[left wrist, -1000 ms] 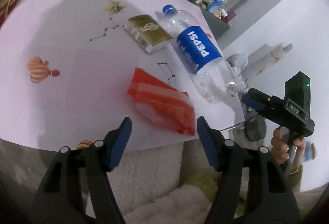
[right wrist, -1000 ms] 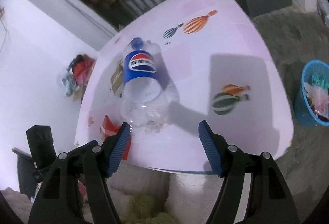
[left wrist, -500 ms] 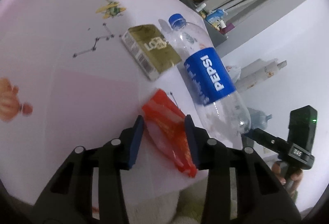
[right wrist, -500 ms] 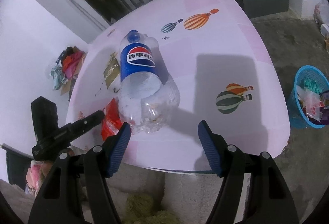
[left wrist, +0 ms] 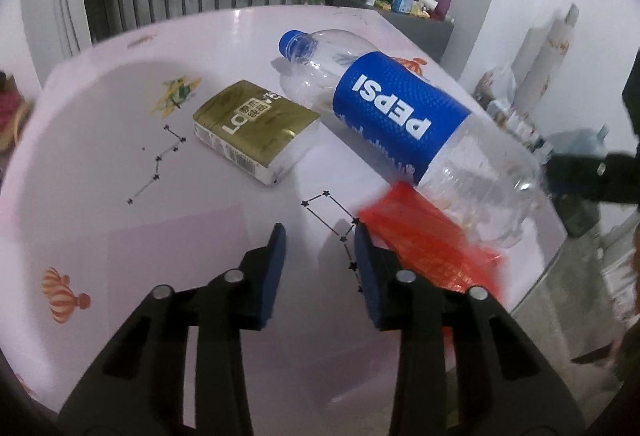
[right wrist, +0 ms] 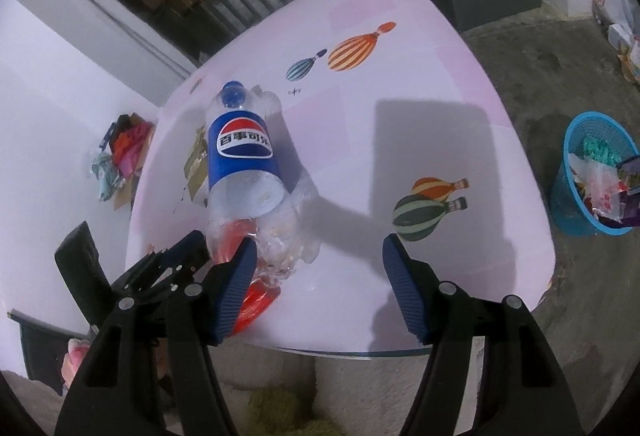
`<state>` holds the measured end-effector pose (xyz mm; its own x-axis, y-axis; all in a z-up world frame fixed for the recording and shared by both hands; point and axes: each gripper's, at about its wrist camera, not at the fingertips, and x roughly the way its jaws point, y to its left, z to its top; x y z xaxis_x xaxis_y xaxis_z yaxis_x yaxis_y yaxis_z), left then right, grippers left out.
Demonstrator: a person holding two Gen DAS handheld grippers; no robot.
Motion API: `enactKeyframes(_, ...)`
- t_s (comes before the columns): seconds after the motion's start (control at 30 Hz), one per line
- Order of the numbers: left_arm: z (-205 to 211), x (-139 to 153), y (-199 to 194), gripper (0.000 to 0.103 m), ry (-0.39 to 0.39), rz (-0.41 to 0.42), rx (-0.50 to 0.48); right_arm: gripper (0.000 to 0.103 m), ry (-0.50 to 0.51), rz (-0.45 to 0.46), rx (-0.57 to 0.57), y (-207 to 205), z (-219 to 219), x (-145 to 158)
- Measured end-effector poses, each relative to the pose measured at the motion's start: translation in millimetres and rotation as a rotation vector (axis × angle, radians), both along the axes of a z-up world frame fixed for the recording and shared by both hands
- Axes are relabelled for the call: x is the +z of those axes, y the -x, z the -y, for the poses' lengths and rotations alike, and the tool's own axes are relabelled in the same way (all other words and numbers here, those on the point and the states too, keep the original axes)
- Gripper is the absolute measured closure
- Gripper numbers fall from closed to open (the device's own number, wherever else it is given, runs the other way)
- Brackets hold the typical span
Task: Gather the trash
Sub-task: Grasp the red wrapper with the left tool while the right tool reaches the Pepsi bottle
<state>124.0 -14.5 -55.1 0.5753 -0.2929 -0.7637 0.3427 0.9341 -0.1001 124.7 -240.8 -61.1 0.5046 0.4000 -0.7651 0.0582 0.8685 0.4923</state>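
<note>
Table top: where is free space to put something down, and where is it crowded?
Free: the wide pink patch between the Pepsi bottle and the striped balloon prints. Crowded: the bottle's other side, with gold carton and red wrapper.

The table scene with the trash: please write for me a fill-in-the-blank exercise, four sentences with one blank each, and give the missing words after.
1. The Pepsi bottle lies on its side and has a ____ cap.
2. The red wrapper lies partly under the ____ end of the bottle.
3. The gold box lies on the pink table beside the bottle's ____ end.
4. The trash basket on the floor is ____ in colour.

Missing words: blue; bottom; cap; blue
</note>
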Motion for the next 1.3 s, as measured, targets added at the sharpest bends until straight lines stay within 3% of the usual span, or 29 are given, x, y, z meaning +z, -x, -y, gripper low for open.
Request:
enactKeyframes(0.17, -6, 1, -1, 0.078, 0.022, -0.006, 0.009, 0.039, 0.052, -0.004, 0.046, 2, -11, -3)
enactKeyframes(0.3, -14, 2, -2, 0.078, 0.070, -0.043, 0.020, 0.039, 0.039, -0.034, 0.076, 7, -21, -15)
enactKeyframes(0.4, -27, 2, -3, 0.078, 0.184, -0.110, 0.020, 0.040, 0.021, -0.052, 0.091, 8, -24, -23)
enactKeyframes(0.53, -49, -5, -6, 0.078, 0.412, -0.259, -0.005, 0.045, 0.005, -0.062, 0.126, 9, -33, -28)
enactKeyframes(0.63, -56, -15, -5, 0.079, 0.515, -0.336, -0.010, 0.053, 0.001, -0.058, 0.149, 10, -40, -29)
enactKeyframes(0.93, -62, -33, -9, 0.080, 0.653, -0.432, 0.005, 0.082, -0.011, -0.065, 0.196, 6, -56, -36)
enactKeyframes(1.13, -60, -42, -14, 0.080, 0.716, -0.471, -0.010, 0.087, -0.020, -0.065, 0.203, 3, -57, -38)
enactKeyframes(1.3, -57, -45, -11, 0.080, 0.820, -0.506, -0.029, 0.088, -0.024, -0.062, 0.205, 2, -57, -39)
